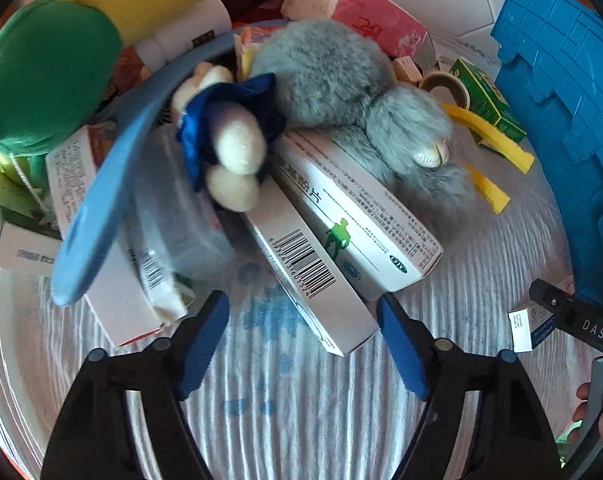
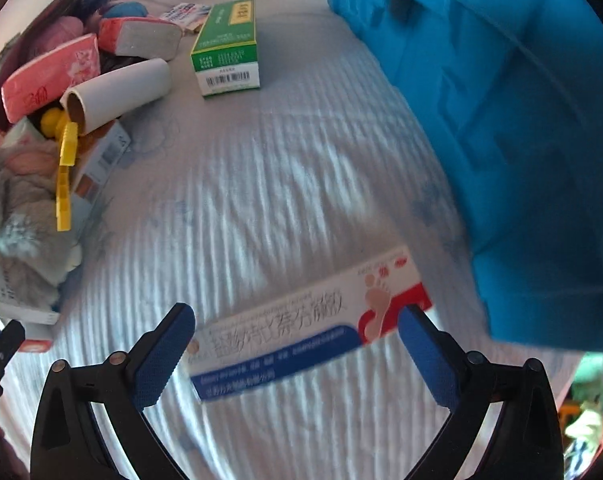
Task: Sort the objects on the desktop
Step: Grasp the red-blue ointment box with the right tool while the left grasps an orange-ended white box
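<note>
A heap of mixed objects lies on a white ribbed cloth (image 1: 293, 412). In the left wrist view my left gripper (image 1: 303, 344) points down at the heap, jaws apart. The near end of a white barcode box (image 1: 301, 276) reaches between its blue pads, and neither pad presses on it. Beside that box lies a white box with a green figure (image 1: 365, 220). In the right wrist view my right gripper (image 2: 297, 360) stands wide open over a long white, blue and red box with a foot picture (image 2: 297, 332), which lies crosswise just beyond the fingertips.
A grey furry plush (image 1: 341, 80), a small doll in blue (image 1: 229, 136), a blue flat lid (image 1: 101, 208) and green (image 1: 41, 72) and yellow plush crowd the heap. A blue crate (image 2: 521, 120) stands at the right. A green box (image 2: 225, 48) and cardboard tube (image 2: 117, 92) lie further off.
</note>
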{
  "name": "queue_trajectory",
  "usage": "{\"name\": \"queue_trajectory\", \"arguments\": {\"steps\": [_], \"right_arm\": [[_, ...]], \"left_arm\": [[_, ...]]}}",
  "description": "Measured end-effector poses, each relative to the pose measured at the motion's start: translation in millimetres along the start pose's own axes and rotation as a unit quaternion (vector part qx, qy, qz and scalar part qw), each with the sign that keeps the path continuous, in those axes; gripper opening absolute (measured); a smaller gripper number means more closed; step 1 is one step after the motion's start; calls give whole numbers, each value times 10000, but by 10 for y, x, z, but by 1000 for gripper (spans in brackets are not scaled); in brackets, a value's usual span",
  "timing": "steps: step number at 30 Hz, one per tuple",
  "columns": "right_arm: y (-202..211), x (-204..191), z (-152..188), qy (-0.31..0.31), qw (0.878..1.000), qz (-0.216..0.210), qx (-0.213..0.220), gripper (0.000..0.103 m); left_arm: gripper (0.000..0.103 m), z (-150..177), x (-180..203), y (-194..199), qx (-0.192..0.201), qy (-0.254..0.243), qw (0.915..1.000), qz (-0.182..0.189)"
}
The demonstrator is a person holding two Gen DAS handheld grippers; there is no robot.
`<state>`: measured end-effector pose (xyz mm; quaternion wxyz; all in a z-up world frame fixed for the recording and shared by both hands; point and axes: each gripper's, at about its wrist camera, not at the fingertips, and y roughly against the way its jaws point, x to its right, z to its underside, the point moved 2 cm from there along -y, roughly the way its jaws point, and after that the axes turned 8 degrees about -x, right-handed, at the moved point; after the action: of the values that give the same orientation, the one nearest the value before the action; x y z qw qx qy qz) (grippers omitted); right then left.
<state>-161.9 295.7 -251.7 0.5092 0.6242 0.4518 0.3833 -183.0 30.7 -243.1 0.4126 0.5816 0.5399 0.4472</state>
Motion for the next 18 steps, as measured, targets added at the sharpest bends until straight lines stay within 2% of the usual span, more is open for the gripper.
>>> {"name": "queue_trajectory", "arguments": {"steps": [1, 2, 4, 7, 9, 11, 13, 15, 16, 17, 18], "right_arm": [[-19, -14, -32, 40, 10000, -2, -19, 103], [-27, -24, -56, 72, 9999, 74, -5, 103], [-51, -47, -94, 181, 9997, 186, -41, 103], [-58, -106, -47, 550, 9979, 322, -63, 100], [-18, -145, 20, 836, 9953, 490, 61, 86], [61, -184, 80, 1161, 9915, 542, 234, 57], [103, -169, 107, 1230, 9911, 456, 210, 50], [142, -96, 137, 1084, 9937, 262, 124, 50], [160, -47, 159, 955, 9952, 174, 75, 56], [176, 8, 190, 803, 9966, 156, 24, 74], [191, 46, 221, 710, 9973, 195, 3, 85]], "left_arm": [[45, -19, 11, -53, -61, -5, 10000, -75], [38, -33, 7, -86, -140, 6, 9999, -77], [29, -26, -88, -96, -163, 145, 9997, -74], [23, 83, -248, -13, -154, 210, 9996, -110], [22, 219, -353, 41, -239, 196, 9994, -140], [23, 358, -427, 71, -329, 171, 9991, -209], [23, 473, -468, 126, -373, 108, 9988, -313], [23, 543, -495, 182, -444, 133, 9986, -257], [23, 555, -500, 220, -437, 168, 9987, -199], [23, 549, -495, 267, -397, 189, 9989, -154], [23, 527, -485, 309, -345, 196, 9991, -168]]}}
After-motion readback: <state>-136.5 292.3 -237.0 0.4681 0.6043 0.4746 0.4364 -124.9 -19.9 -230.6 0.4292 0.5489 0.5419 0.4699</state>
